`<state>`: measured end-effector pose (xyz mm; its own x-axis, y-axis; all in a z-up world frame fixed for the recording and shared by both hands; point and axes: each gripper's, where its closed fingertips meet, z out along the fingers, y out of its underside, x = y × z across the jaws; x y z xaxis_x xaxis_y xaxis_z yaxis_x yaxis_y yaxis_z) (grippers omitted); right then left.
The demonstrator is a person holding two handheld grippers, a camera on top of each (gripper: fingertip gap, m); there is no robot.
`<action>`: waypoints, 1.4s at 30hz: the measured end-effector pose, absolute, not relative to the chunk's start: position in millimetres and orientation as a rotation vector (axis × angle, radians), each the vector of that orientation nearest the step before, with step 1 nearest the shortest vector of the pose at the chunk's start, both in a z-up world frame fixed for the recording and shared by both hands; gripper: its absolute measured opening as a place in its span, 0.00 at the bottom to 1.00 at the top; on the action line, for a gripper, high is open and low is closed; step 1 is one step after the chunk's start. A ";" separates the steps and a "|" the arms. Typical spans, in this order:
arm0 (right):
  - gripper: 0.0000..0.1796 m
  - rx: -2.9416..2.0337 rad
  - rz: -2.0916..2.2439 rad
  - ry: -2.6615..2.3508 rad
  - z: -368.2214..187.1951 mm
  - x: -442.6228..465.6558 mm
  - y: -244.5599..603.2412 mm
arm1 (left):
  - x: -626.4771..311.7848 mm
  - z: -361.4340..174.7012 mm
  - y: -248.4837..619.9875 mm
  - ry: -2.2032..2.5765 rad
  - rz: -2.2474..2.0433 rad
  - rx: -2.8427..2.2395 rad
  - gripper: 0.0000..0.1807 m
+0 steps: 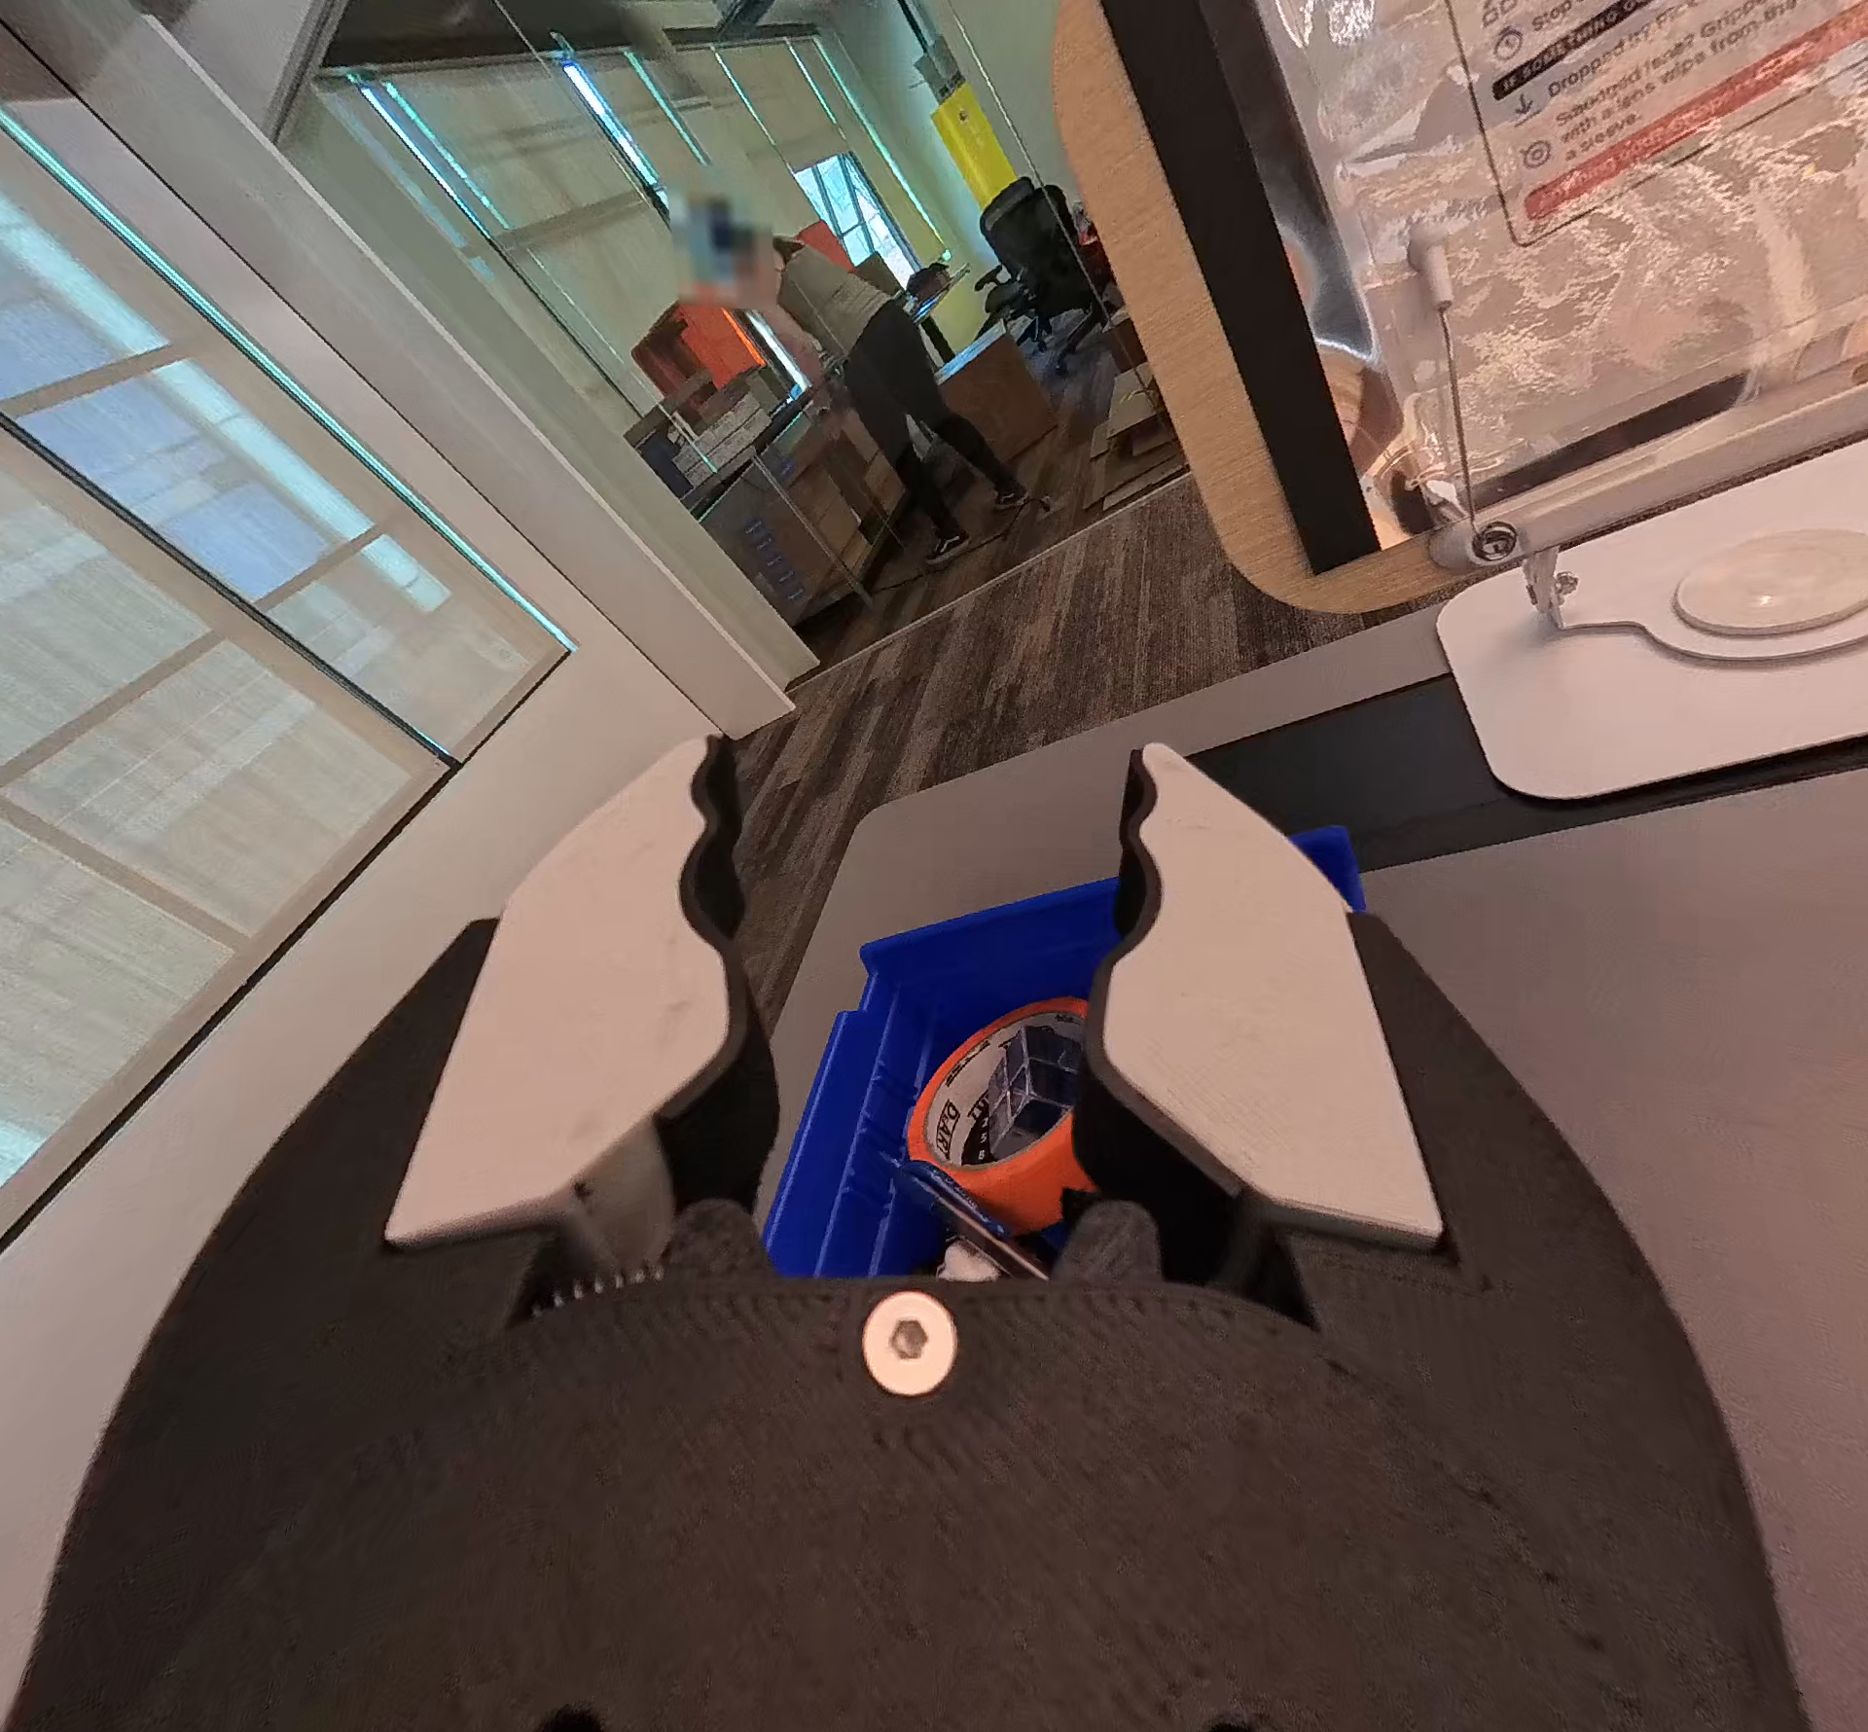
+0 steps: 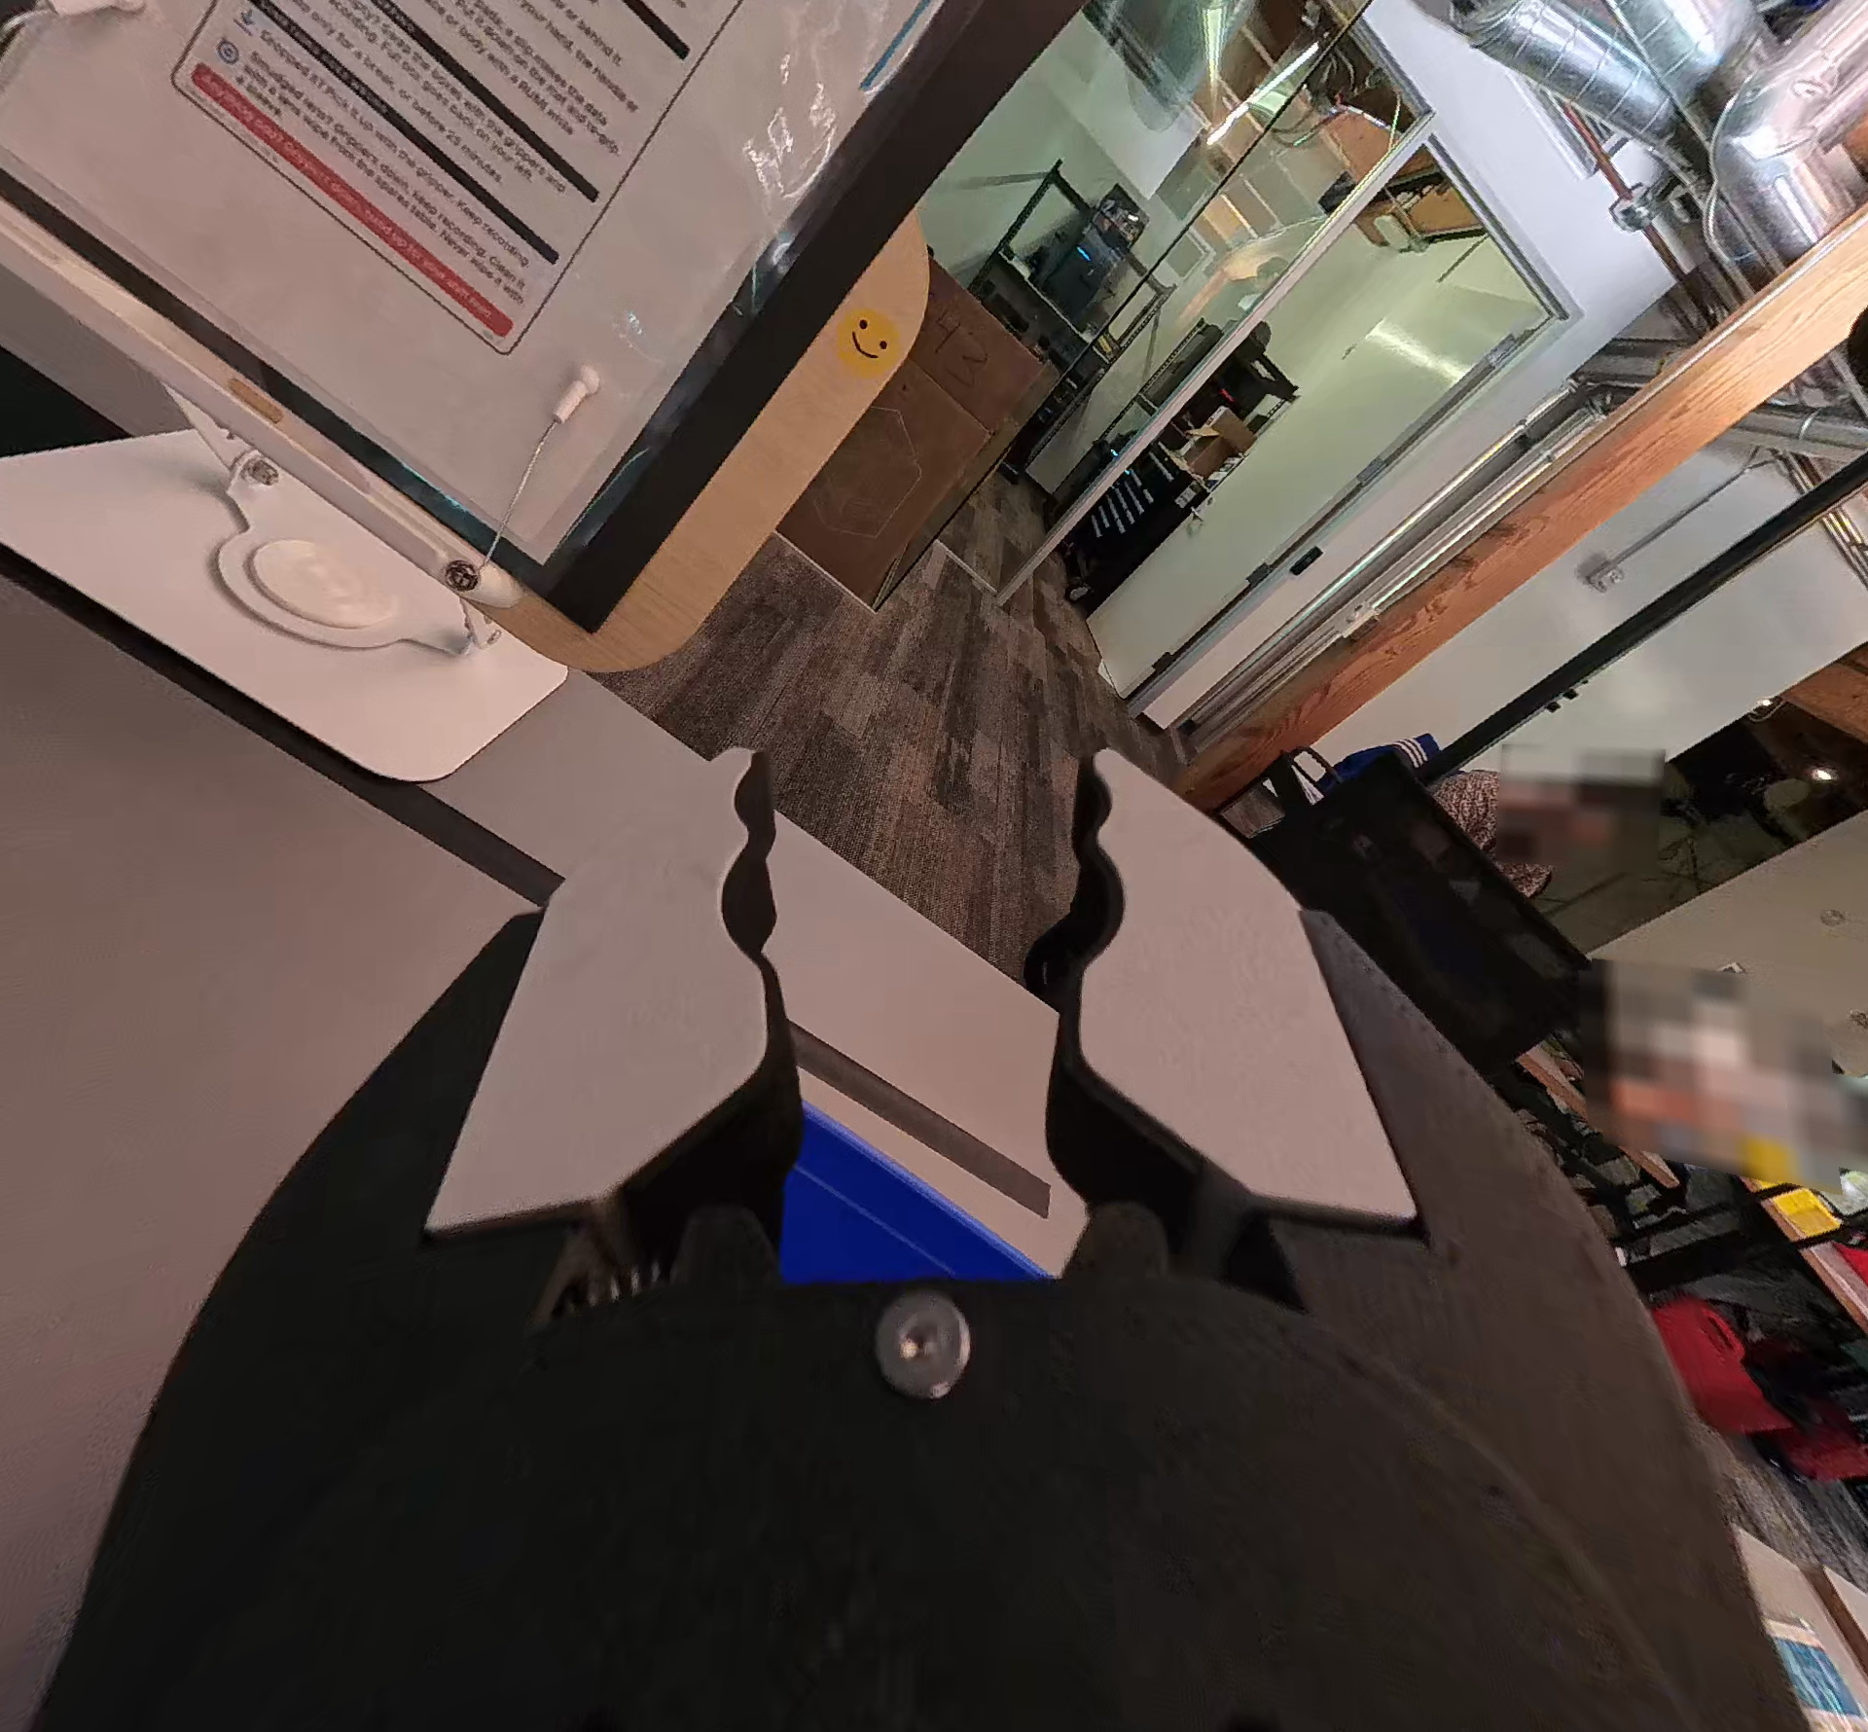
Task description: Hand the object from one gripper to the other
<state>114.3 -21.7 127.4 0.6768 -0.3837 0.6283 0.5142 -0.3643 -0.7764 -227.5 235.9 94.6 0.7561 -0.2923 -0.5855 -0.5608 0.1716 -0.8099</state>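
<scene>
Left hand-held gripper (image 1: pixel 925 764): black printed body, two grey-faced fingers with wavy black pads, jaws spread wide, nothing between them. Held above the near corner of a grey table (image 1: pixel 1617 1026), pointing down and forward.

Directly below the left gripper: a blue open-topped plastic bin with ribbed inner walls (image 1: pixel 859 1107), standing on the table close to its edge. Contents of the bin:
- A roll of bright orange tape with a black-and-white printed core (image 1: pixel 996 1148), lying tilted against the bin interior, partly hidden behind the right finger (image 1: pixel 1243 1006).
- A small cube with dark, glossy segmented faces (image 1: pixel 1041 1072), seated inside the hole of the tape roll.
- A blue pen (image 1: pixel 960 1213), lying slantwise at the near end of the bin, just beside the tape roll.
- A small white item at the near edge, mostly hidden by the gripper body; kind cannot be told.

Right hand-held gripper (image 2: pixel 925 769): same construction, jaws likewise apart and empty, held over the table edge with carpet floor (image 2: pixel 910 723) visible between the fingertips. Only one corner of the blue bin (image 2: pixel 869 1218) visible, low between the finger bases; contents not visible in the right wrist view.

Farther back on the table: a white flat stand base (image 1: pixel 1617 703) carrying a clear panel with a printed instruction sheet (image 1: pixel 1617 66).
</scene>
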 end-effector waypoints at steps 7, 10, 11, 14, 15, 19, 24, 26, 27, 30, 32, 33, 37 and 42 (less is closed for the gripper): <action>0.29 -1.771 -0.913 -0.095 118.6 118.2 -23.8 | -226.6 89.3 237.9 0.755 0.208 -1.447 0.40; 0.26 -1.820 -0.853 -0.057 112.1 121.2 -26.8 | -226.9 88.8 237.8 0.755 0.212 -1.447 0.40; 0.25 -1.836 -0.828 -0.037 109.9 122.7 -27.7 | -226.9 88.8 237.6 0.755 0.211 -1.447 0.40; 0.25 -1.864 -0.765 -0.017 104.7 124.0 -27.8 | -227.5 89.5 237.5 0.755 0.212 -1.446 0.40; 0.25 -1.870 -0.760 -0.015 103.6 124.7 -28.1 | -227.8 89.3 237.6 0.756 0.212 -1.449 0.40; 0.25 -1.885 -0.772 -0.024 101.7 125.5 -28.7 | -228.2 73.3 238.5 0.831 0.111 -1.580 0.34; 0.25 -1.888 -0.764 -0.042 101.2 123.5 -27.8 | -270.6 44.8 247.3 0.823 -0.319 -2.012 0.33; 0.25 -1.901 -0.758 -0.052 98.4 122.9 -26.6 | -290.0 33.4 250.1 0.802 -0.425 -2.136 0.28; 0.25 -1.909 -0.756 -0.058 96.7 122.7 -26.0 | -296.4 27.3 250.4 0.807 -0.464 -2.188 0.28; 0.25 -1.927 -0.764 -0.070 92.3 122.8 -24.3 | -312.9 6.1 254.9 0.843 -0.458 -2.301 0.26; 0.25 -1.937 -0.767 -0.081 90.0 122.1 -23.7 | -322.9 -11.8 258.7 0.845 -0.402 -2.388 0.27; 0.25 -1.942 -0.767 -0.085 89.0 121.7 -23.3 | -326.2 -21.5 259.4 0.845 -0.383 -2.439 0.28; 0.25 -1.954 -0.766 -0.100 85.6 119.9 -21.4 | -323.5 -50.8 264.7 0.844 -0.399 -2.567 0.27; 0.25 -1.989 -0.764 -0.108 78.1 117.4 -18.4 | -319.0 -70.0 278.5 0.760 -0.458 -2.618 0.24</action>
<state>117.4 -18.4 78.1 0.7993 -0.2308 0.5549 0.3751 -0.5297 -0.7607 -319.0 278.5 -70.0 0.8012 -0.5633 0.2019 -0.4413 -0.7841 -0.4365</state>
